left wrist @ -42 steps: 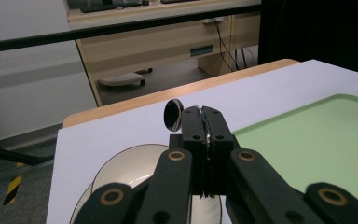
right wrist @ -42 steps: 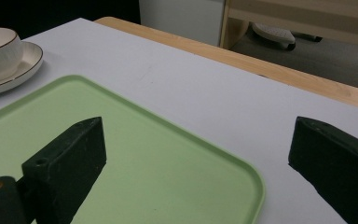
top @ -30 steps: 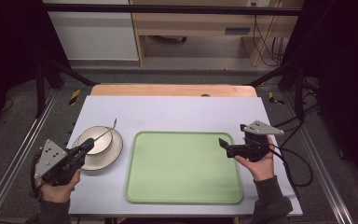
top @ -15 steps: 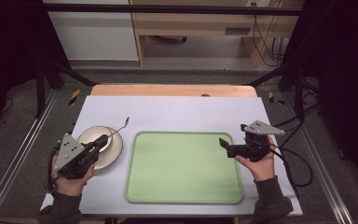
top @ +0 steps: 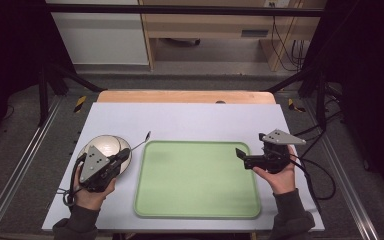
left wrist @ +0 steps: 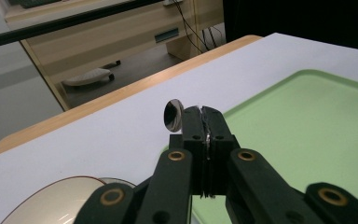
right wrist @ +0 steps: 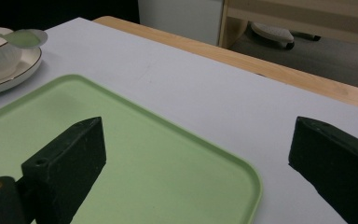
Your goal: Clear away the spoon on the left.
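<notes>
A metal spoon [top: 141, 141] is clamped by its handle in my left gripper [top: 125, 153], which is shut on it. The spoon's bowl [left wrist: 173, 115] sticks up just past the jaw tips of my left gripper [left wrist: 202, 112], over the table near the left edge of the green tray [top: 196, 177]. A white bowl on a gold-rimmed saucer [top: 106, 146] sits partly under that gripper. My right gripper [top: 240, 152] is open at the tray's right edge. In the right gripper view its fingers [right wrist: 70, 154] stand wide apart above the tray [right wrist: 144, 163] with nothing between them.
The pale table top [top: 190, 120] has a wooden strip along its far edge [top: 185, 96]. Black frame rails run along both sides. Cables trail off the right side [top: 315, 175]. The bowl and saucer [right wrist: 0, 56] appear far left in the right gripper view.
My left gripper has moved right from beside the bowl toward the tray, carrying the spoon with it. The right gripper has stayed where it was.
</notes>
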Action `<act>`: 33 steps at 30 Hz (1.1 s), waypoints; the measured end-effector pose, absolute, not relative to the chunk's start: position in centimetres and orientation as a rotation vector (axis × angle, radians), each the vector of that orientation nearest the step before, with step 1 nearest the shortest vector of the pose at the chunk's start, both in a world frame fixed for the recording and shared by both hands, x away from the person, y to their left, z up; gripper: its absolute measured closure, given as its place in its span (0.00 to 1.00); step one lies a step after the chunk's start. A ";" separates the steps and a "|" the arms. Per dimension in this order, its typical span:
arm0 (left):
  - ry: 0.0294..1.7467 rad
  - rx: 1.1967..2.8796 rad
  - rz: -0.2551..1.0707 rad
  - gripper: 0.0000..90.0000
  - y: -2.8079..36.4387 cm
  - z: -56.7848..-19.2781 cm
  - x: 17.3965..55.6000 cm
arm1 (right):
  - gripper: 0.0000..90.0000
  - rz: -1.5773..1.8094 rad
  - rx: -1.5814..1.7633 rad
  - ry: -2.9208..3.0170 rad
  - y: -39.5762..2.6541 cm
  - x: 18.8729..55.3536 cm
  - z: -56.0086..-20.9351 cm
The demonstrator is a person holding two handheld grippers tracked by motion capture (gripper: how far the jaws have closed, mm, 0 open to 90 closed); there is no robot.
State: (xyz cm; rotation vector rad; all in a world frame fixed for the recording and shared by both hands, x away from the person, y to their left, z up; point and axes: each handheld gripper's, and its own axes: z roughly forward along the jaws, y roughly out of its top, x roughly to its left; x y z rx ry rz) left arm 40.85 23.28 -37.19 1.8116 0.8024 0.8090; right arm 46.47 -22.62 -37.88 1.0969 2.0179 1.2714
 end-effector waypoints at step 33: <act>0.796 1.985 0.755 0.99 20.2 -41.3 42.3 | 0.05 1.262 1.099 2.034 -22.4 46.6 -38.1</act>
